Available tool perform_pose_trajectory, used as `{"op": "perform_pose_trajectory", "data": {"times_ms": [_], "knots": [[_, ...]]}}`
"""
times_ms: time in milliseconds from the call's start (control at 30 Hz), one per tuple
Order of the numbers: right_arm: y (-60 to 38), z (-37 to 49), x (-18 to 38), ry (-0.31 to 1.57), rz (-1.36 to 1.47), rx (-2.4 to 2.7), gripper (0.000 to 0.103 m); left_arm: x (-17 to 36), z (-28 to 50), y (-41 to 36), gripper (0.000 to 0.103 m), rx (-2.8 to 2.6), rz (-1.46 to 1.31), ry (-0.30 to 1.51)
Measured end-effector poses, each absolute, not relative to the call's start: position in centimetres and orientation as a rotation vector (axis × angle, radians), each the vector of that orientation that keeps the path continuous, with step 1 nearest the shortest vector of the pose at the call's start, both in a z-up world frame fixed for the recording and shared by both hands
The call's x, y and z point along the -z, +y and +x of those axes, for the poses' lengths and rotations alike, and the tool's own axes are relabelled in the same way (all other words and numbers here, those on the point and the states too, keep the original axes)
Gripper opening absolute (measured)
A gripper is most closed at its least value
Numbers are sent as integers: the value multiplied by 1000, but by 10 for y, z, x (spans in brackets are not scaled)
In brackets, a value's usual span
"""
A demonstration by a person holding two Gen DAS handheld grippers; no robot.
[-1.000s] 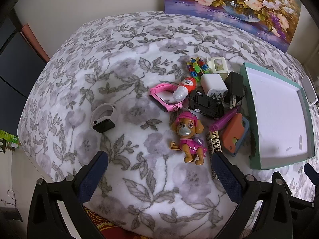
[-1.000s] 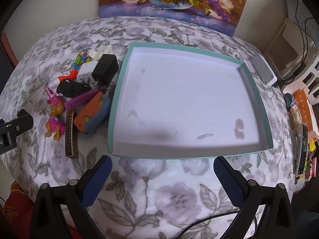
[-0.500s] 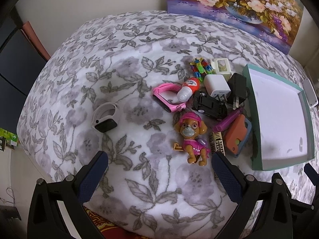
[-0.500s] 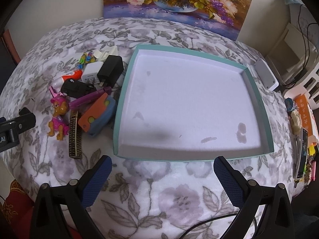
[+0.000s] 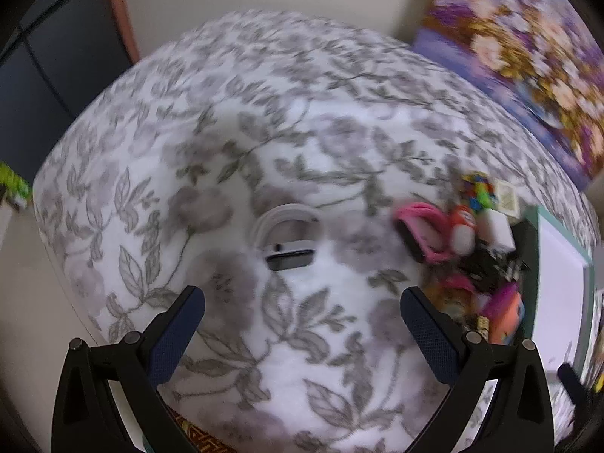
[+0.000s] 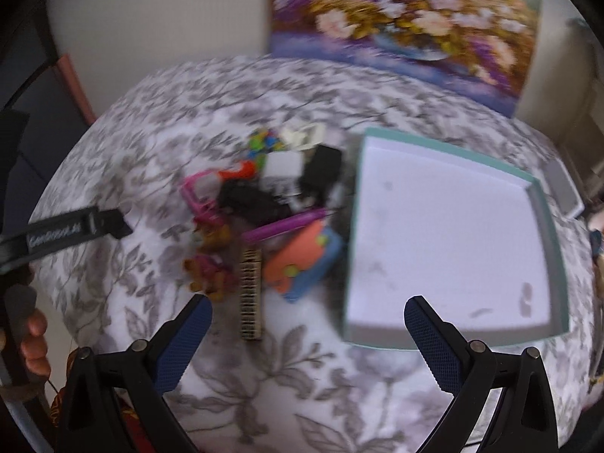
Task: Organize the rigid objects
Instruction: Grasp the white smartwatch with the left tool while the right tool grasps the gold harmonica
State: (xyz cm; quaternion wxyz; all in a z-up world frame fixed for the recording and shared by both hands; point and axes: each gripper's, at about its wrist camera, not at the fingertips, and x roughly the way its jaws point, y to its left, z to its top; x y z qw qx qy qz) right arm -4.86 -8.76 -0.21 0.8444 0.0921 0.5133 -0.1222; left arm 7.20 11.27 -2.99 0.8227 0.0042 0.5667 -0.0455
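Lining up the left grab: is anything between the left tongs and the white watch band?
Nothing visible. The white watch band lies alone on the floral cover, straight ahead of the open left tongs; the toy pile sits off to the right.

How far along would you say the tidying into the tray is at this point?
Nothing is done yet: the teal tray holds nothing. Both grippers are open and hold nothing; the left gripper points at the white wristband. The whole toy pile beside the tray is left.
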Motion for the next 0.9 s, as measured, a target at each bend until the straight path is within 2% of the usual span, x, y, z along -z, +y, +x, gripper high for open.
{"op": "perform_pose_trajectory", "data": {"times_ms": [400,500,533,567,600,700,733,800,833,900], "knots": [[-80,-25,38,1213,292,223,102,59,98,136,102,91,-83,1241],[-81,-21,44,1237,307,230,93,62,104,134,101,92,-62,1235],[-81,-20,47,1246,307,228,92,63,106,132,96,94,-55,1233],[-80,-17,48,1270,305,217,91,64,108,131,86,100,-51,1233],[-80,-16,51,1277,306,211,90,66,109,129,82,108,-46,1240],[-77,-13,55,1290,288,205,81,73,114,126,82,109,-33,1251],[-77,-12,56,1291,284,206,75,74,115,125,81,108,-26,1252],[-76,-10,56,1290,286,204,67,76,116,124,72,110,-15,1254],[-76,-9,57,1291,284,206,59,78,117,123,66,123,-17,1258],[-77,-9,59,1300,283,211,53,80,119,120,63,130,-9,1261]]}}
